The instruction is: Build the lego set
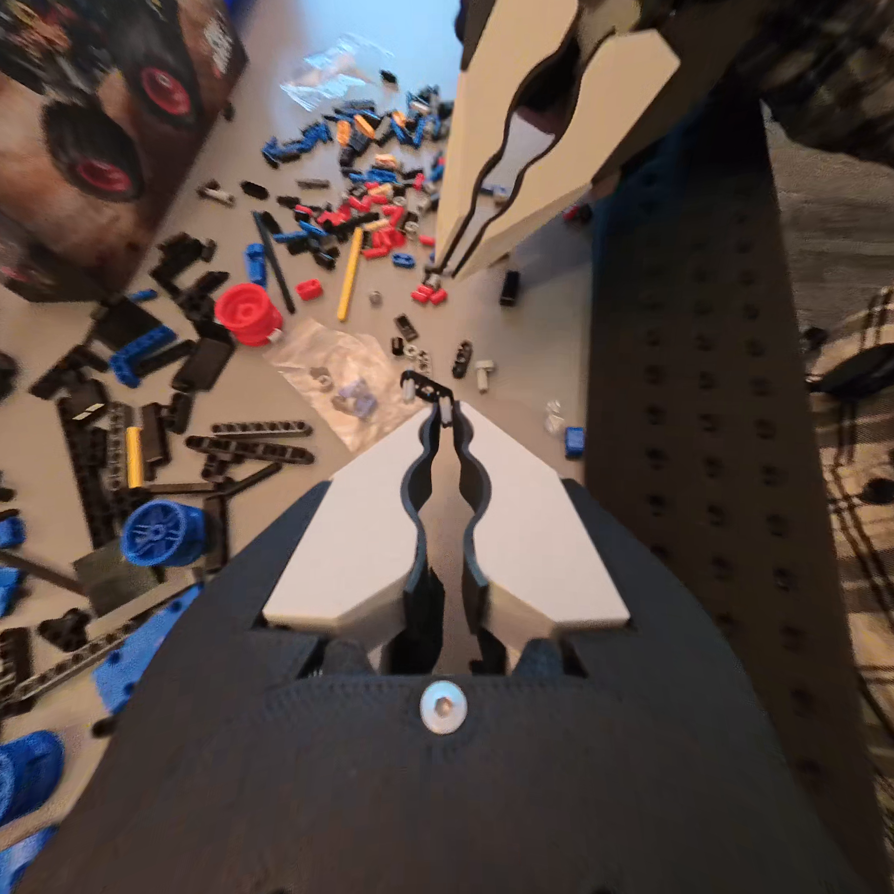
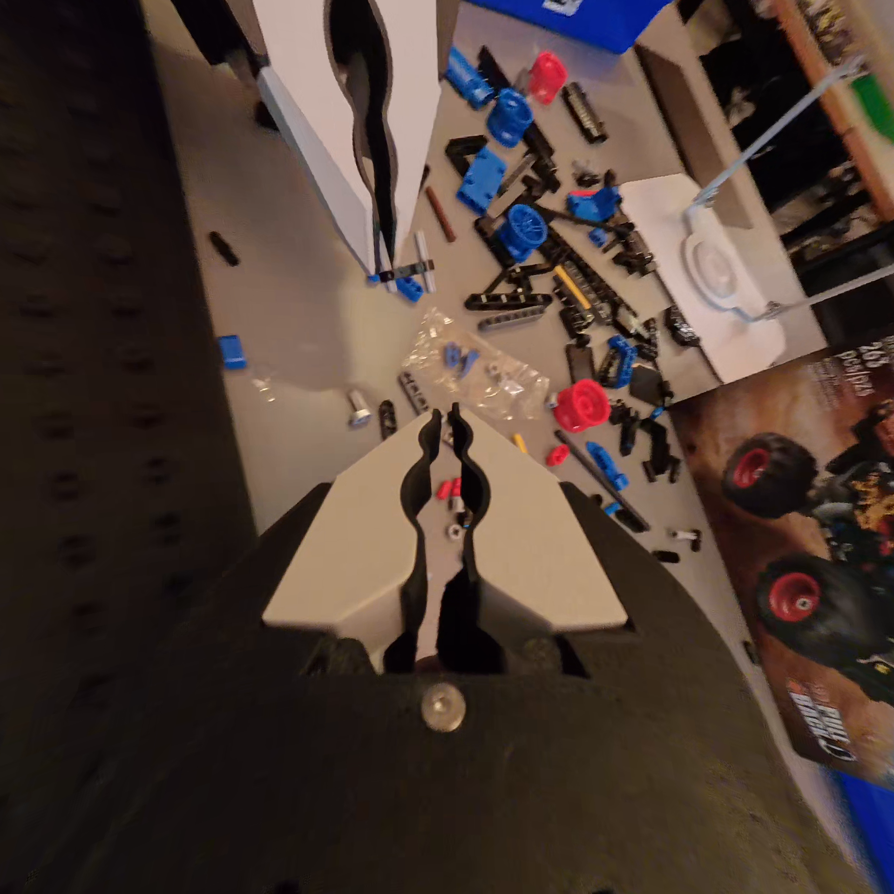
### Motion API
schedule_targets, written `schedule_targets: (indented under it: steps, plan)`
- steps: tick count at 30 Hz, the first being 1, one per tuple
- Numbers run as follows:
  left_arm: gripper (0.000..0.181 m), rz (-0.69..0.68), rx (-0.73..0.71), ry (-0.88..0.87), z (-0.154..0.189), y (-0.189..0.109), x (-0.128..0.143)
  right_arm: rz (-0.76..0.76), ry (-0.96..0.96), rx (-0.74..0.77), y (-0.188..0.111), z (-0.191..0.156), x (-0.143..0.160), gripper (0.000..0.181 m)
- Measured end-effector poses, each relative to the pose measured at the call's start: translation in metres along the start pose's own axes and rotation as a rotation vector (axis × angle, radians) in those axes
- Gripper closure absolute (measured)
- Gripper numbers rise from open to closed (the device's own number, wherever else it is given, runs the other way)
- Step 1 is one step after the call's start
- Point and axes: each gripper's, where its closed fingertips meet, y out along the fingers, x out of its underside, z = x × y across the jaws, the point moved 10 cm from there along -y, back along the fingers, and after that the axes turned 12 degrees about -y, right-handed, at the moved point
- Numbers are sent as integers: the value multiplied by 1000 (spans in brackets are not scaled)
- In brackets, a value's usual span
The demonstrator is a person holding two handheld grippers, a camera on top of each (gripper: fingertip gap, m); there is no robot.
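My left gripper [image 1: 442, 411] is shut on a small black beam with pale pins [image 1: 425, 387], held just above the grey table [image 1: 532, 338]. In the right wrist view the left gripper [image 2: 384, 271] comes in from the top with that beam [image 2: 404, 275] at its tips. My right gripper [image 2: 446, 415] has its jaws nearly together, and I see nothing between the tips. In the left wrist view the right gripper [image 1: 444, 271] hangs over a few red pieces [image 1: 428, 294] and a small grey piece [image 1: 432, 280].
Loose blue, black and red pieces [image 1: 377, 184] cover the table. Also there are a red hub [image 1: 249, 314], a blue hub [image 1: 159, 532], a clear bag [image 1: 348, 382], a yellow axle [image 1: 350, 273] and the set box [image 2: 798, 556]. A black perforated board [image 1: 701, 435] edges the table. A white container [image 2: 716, 271] stands nearby. The gap from one gripper's tips to the other's is roughly 7 cm.
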Motion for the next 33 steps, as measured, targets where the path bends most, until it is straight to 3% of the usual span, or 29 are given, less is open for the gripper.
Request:
schedule_targets:
  steps: [8,19,22,28,33]
  plan:
    - [178,-177,59,-48,5,15,25,-39,-35,-174,12,-21,-7,175]
    - [158,-187,52,-93,-3,10,29,-130,-75,-255,38,-21,-8,179]
    - [156,-144,30,-49,-1,6,26,-95,-25,-254,37,-17,-7,181]
    - [157,21,-10,10,3,-2,9,146,188,-219,23,0,-12,181]
    - [160,-14,-34,59,1,0,8,177,224,-224,19,4,-12,181]
